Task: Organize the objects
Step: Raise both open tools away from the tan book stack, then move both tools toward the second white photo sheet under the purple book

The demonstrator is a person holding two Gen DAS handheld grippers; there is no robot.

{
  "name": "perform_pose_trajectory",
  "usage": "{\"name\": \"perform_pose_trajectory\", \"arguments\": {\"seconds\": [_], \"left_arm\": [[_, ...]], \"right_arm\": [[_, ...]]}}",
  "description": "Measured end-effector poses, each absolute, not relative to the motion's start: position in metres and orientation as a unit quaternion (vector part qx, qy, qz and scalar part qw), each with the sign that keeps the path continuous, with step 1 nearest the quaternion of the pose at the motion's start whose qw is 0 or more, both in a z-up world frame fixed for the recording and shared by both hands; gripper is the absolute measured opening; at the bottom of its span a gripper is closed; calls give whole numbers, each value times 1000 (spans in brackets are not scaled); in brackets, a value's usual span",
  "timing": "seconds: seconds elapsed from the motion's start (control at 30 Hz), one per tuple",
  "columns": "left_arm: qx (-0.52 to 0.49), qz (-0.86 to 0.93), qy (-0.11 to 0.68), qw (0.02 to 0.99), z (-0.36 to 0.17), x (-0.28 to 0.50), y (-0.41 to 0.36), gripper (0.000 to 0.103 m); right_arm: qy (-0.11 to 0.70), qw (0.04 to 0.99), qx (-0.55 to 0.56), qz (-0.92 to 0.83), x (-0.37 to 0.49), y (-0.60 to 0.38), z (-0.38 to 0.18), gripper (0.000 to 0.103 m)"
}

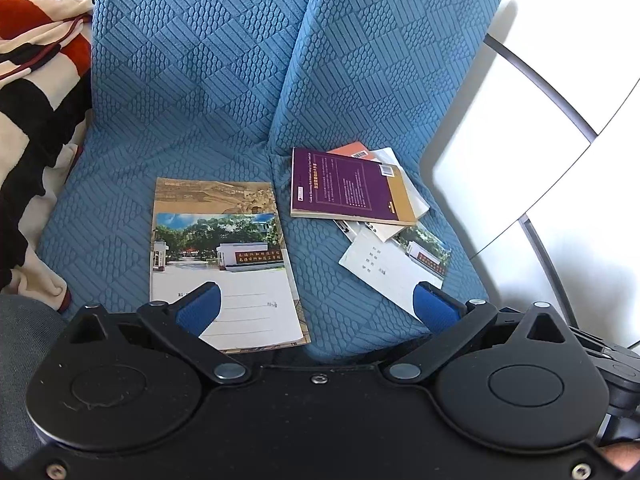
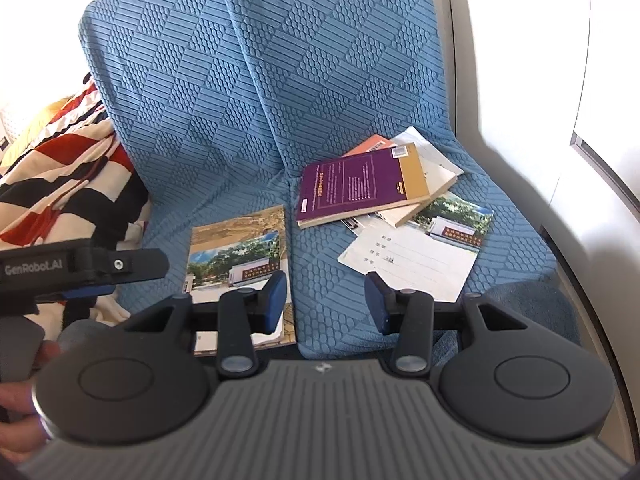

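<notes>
Both grippers, left gripper [image 1: 316,304] and right gripper [image 2: 326,300], spread, empty. We think purple book [image 1: 348,186] stiff, maybe light; we grab its near edge.

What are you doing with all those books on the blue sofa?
A person holds a gripper in each hand over the sofa, tidying books. Both the left gripper and the right gripper are open and hold nothing. On the left cushion two notebooks lie stacked neatly. On the right cushion a purple book sits on a messy pile, with another notebook sticking out underneath. That pile is not yet sorted.
</notes>
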State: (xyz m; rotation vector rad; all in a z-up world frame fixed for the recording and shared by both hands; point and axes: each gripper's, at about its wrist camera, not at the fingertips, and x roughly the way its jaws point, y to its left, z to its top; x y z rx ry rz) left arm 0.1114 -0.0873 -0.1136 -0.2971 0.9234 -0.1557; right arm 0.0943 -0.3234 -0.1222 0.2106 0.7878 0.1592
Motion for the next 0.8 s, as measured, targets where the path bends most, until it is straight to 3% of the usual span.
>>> {"name": "perform_pose_trajectory", "arguments": {"seconds": [0.13, 0.2, 0.23, 0.27, 0.8], "left_arm": [[-141, -77, 445, 881, -114, 113, -92, 102], [-140, -80, 444, 881, -114, 113, -96, 102], [-141, -83, 443, 881, -115, 113, -98, 102], [-143, -86, 442, 881, -115, 114, -99, 102], [-141, -104, 443, 879, -118, 117, -138, 102]], "right_arm": [[383, 915, 103, 68, 94, -330, -123, 47], [385, 914, 108, 72, 95, -334, -124, 67], [385, 914, 110, 73, 96, -336, -125, 86], [384, 914, 108, 72, 96, -338, -125, 96], [386, 915, 110, 48, 96, -376, -123, 95]]}}
